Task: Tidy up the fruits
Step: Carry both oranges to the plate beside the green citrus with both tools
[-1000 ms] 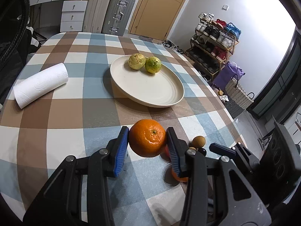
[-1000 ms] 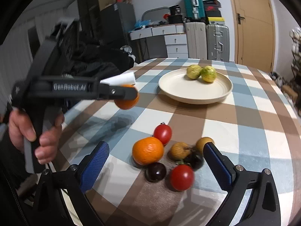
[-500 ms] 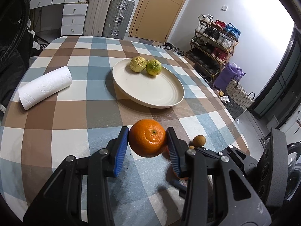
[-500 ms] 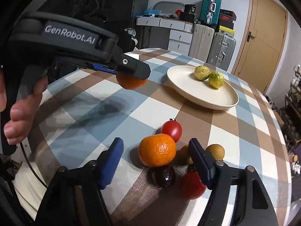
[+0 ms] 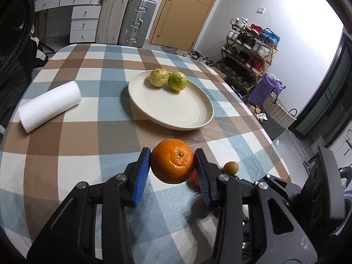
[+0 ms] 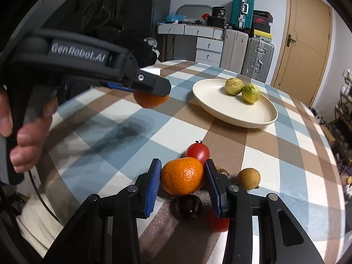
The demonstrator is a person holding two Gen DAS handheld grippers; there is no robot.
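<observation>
Left wrist: orange (image 5: 172, 160), stem end camera-facing.

Right gripper (image 6: 182, 183) pads flank near orange (image 6: 182, 176) on checkered surface (image 6: 286, 154), contact unclear. Left gripper (image 6: 151, 88) clamps second orange (image 6: 149, 101) aloft, far left. Plate (image 6: 222, 107) far right, two green-yellow fruits (image 6: 242, 89) inside.

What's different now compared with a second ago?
The right gripper came down and closed its open jaws around the orange on the table. The left gripper kept its own held orange. The plate and its two green fruits stayed put.
</observation>
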